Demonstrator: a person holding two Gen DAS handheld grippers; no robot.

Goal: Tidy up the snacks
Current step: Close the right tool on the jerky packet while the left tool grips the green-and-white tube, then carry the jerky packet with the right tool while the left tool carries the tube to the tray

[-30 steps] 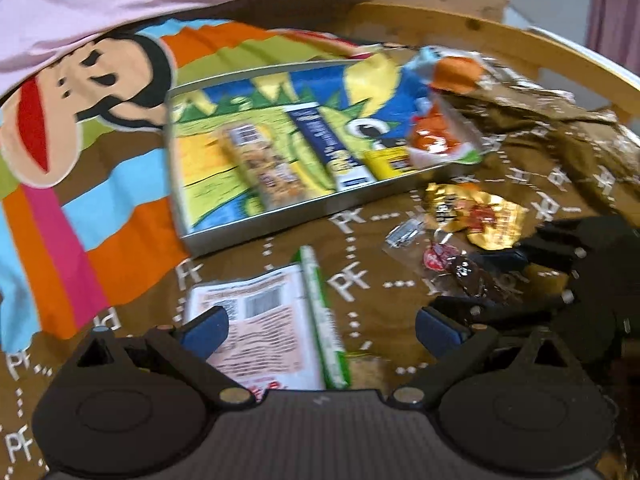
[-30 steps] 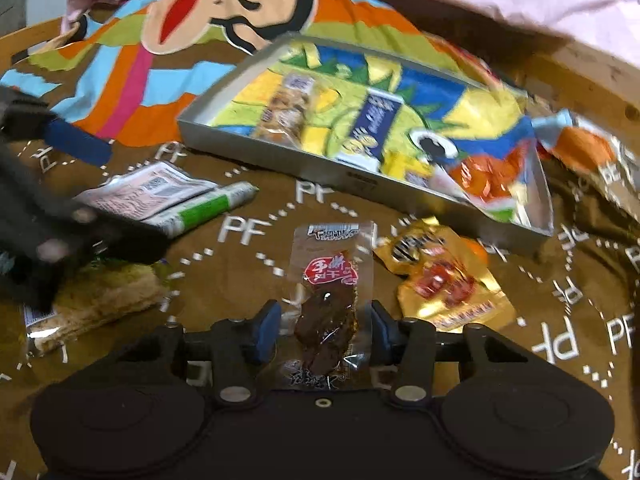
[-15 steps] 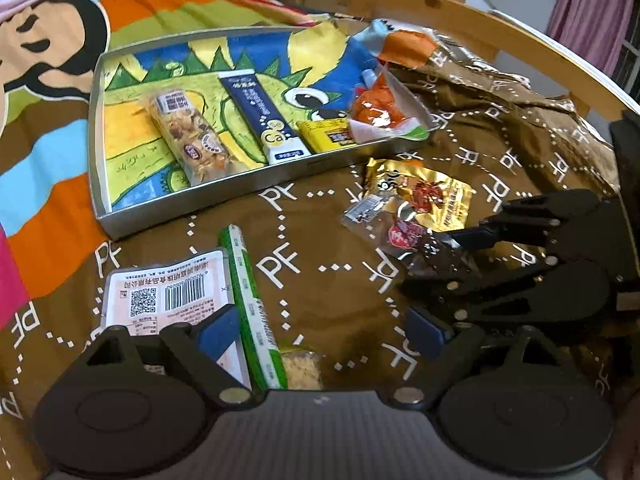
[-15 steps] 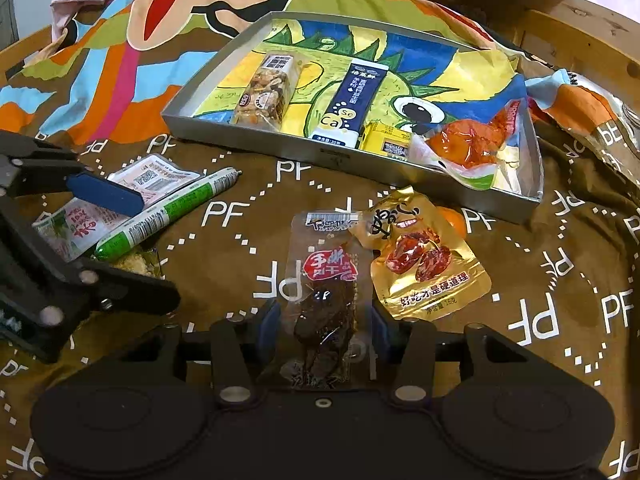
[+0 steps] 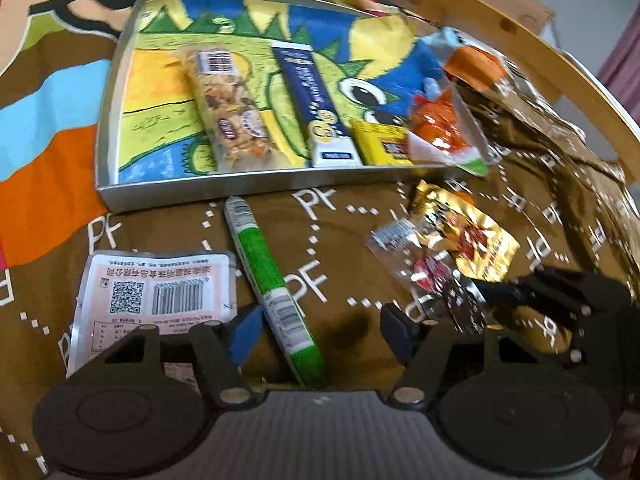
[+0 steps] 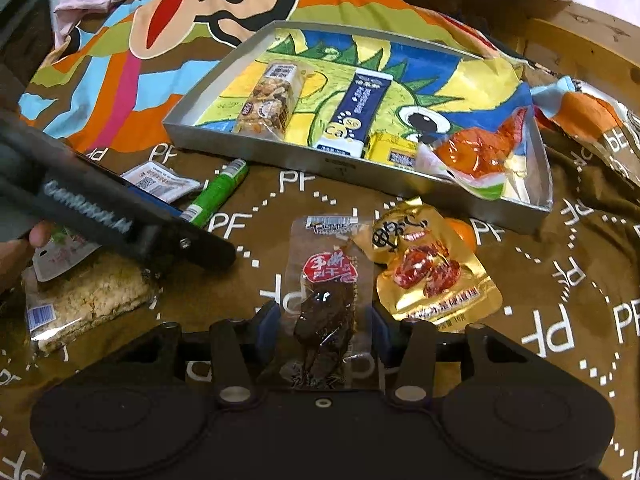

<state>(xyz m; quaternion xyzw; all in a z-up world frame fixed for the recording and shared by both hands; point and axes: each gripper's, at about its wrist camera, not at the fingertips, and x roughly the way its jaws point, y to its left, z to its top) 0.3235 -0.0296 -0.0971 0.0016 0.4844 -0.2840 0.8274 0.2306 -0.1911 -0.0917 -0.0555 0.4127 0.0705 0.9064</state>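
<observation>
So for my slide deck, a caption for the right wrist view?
Right gripper open around a clear jerky packet, the snack tray beyond.

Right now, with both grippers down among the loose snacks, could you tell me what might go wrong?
1. The right gripper straddles the clear jerky pouch beside the gold foil pouch; closing could pinch only slack film, or nudge the gold one.
2. The left gripper, open, has the green stick snack lying slantwise between its fingers, so it may roll away.

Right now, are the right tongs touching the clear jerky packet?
Cannot tell. In the right wrist view the right tongs straddle the clear jerky packet, fingers close at each edge, but neither contact nor gap shows plainly.
</observation>
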